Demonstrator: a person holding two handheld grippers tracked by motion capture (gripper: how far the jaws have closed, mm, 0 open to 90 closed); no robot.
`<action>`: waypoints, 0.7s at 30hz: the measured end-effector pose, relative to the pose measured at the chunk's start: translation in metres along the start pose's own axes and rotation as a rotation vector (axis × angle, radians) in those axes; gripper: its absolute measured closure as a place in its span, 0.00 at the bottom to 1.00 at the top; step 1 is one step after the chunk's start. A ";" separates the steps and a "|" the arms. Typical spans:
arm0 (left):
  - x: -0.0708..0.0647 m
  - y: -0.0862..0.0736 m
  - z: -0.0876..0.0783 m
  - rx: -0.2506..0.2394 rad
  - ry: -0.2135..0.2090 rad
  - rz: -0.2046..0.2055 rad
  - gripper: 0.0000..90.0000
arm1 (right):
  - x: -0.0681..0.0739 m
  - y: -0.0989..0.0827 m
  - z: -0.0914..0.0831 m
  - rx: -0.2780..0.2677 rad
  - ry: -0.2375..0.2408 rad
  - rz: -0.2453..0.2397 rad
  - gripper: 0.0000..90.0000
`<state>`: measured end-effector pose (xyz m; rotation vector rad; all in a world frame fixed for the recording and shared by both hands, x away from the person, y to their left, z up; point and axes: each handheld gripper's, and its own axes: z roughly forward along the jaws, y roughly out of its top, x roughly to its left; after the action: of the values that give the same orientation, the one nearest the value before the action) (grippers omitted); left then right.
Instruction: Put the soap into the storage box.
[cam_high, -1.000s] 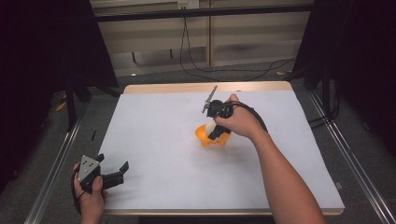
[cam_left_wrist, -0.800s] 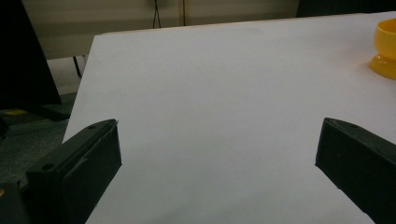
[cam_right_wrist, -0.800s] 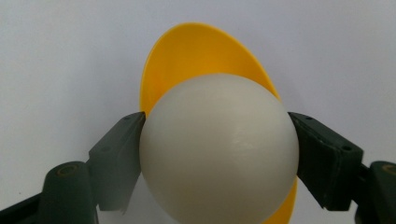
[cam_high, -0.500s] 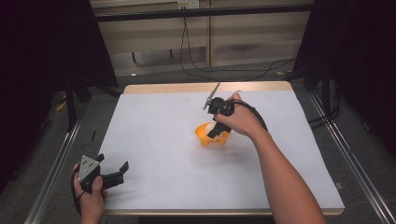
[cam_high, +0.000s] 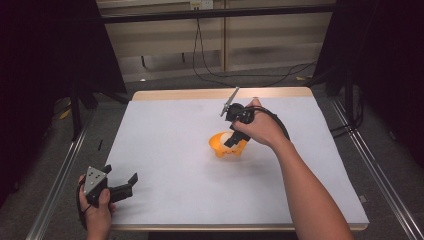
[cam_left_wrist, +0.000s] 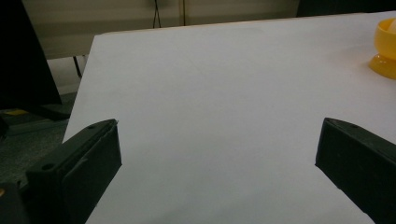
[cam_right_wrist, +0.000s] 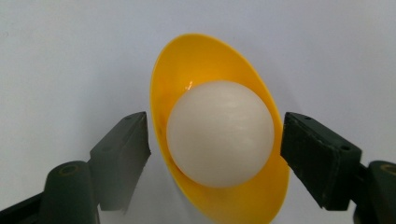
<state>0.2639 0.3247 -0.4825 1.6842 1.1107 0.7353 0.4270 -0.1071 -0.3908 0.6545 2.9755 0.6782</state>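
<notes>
Almost nothing is changed since a second ago: the right hand-held gripper (cam_right_wrist: 215, 140) is still kept open around the white smooth ball (cam_right_wrist: 219, 133) in the yellow plastic cup (cam_right_wrist: 187, 60), not yet gripped; the left hand-held gripper (cam_left_wrist: 219, 154) is held wide open and empty.

Bright, even light — dark surroundings

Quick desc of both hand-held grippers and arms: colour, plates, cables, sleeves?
Both are black with two blocky jaws. The left hand-held gripper carries a grey three-cornered plate with holes. The right hand-held gripper has a grey plate too, and a black cable loops behind it. Forearms bare, no sleeves seen.
</notes>
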 end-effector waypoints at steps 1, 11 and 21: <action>0.000 0.000 0.000 0.000 0.001 0.000 0.00 | 0.000 -0.001 -0.001 -0.001 -0.005 0.007 0.27; 0.000 0.000 0.000 0.000 -0.001 -0.002 0.00 | -0.001 -0.018 -0.011 -0.028 -0.013 0.032 0.29; -0.001 0.000 0.000 0.003 0.000 -0.001 0.00 | -0.001 -0.046 -0.018 -0.059 -0.019 0.064 0.29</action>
<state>0.2638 0.3240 -0.4826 1.6859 1.1131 0.7338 0.4075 -0.1522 -0.3932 0.7512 2.9160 0.7568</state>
